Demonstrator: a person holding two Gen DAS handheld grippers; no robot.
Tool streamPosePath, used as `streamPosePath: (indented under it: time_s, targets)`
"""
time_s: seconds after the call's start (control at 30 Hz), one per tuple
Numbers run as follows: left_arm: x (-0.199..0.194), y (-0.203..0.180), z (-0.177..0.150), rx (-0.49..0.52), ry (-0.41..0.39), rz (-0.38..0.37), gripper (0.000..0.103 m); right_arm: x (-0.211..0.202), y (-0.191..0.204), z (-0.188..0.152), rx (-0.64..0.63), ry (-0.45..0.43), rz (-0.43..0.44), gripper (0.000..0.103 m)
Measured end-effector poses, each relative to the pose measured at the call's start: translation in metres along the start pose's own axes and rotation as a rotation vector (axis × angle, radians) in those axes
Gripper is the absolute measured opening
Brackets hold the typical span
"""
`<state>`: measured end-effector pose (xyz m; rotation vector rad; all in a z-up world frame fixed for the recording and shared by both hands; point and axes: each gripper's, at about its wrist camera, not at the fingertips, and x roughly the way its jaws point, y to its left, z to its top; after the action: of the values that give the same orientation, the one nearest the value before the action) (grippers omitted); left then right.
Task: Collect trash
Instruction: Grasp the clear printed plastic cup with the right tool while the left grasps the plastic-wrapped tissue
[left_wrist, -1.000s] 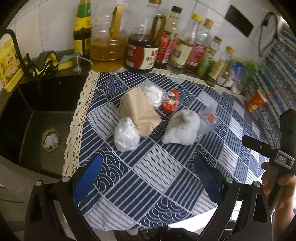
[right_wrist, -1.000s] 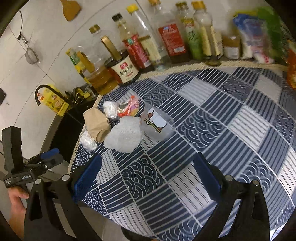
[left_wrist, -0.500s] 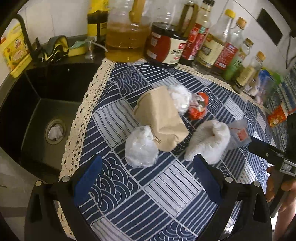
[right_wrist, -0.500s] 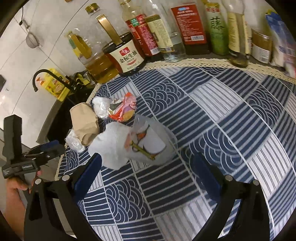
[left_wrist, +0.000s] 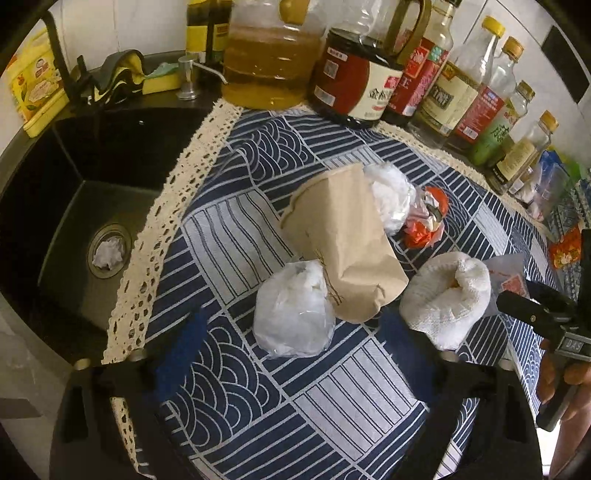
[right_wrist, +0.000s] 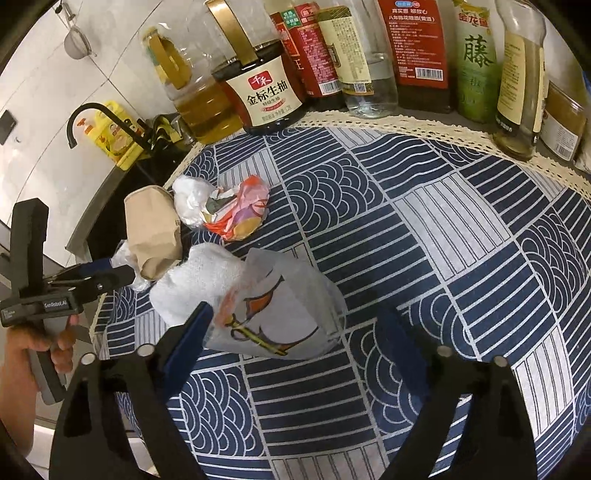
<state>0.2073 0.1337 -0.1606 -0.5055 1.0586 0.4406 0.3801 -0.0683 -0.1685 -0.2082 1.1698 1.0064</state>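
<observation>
Trash lies in a heap on the blue patterned cloth (left_wrist: 258, 398): a brown paper bag (left_wrist: 343, 247), a crumpled white plastic bag (left_wrist: 295, 310), a second white wad (left_wrist: 391, 192), an orange wrapper (left_wrist: 424, 225) and a white towel-like bundle (left_wrist: 447, 299). My left gripper (left_wrist: 291, 339) is open, its fingers to either side of the near white bag. In the right wrist view a clear printed bag (right_wrist: 284, 314) lies between the open fingers of my right gripper (right_wrist: 295, 332), next to the white bundle (right_wrist: 199, 280), brown bag (right_wrist: 151, 232) and wrapper (right_wrist: 240, 210).
A black sink (left_wrist: 85, 206) with a wad in its drain lies left of the cloth. Oil and sauce bottles (left_wrist: 354, 81) line the back wall, seen also in the right wrist view (right_wrist: 266, 85). A yellow box (left_wrist: 33, 92) stands by the tap.
Both grippers have moved forward toward the trash heap. The left one now brackets the near white bag; the right one now brackets the clear printed bag.
</observation>
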Motion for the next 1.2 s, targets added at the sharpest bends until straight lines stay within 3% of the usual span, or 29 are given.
streamPosePath:
  time_s: [0.1,0.33,0.37,0.43,0.47,1.2]
  targets:
    - [0.002,-0.003,0.000,0.009,0.001,-0.007,0.080,0.000,-0.002,0.000,-0.009,-0.004,-0.029,0.071]
    - [0.005,-0.007,0.001,0.040,0.013,-0.004,0.060,0.003,-0.004,0.002,-0.018,0.002,-0.017,0.070]
    - [0.006,-0.007,0.000,0.042,0.017,-0.003,0.054,0.003,-0.004,0.002,-0.026,0.001,-0.016,0.067]
    - [0.007,-0.006,0.000,0.044,0.023,0.003,0.048,0.004,-0.002,0.003,-0.047,0.001,-0.019,0.052]
    - [0.008,-0.005,-0.001,0.046,0.024,0.007,0.044,0.004,-0.001,0.003,-0.053,-0.002,-0.023,0.052]
    - [-0.022,-0.013,-0.018,0.027,-0.002,0.046,0.044,-0.032,-0.010,-0.020,-0.034,-0.045,0.023,0.048]
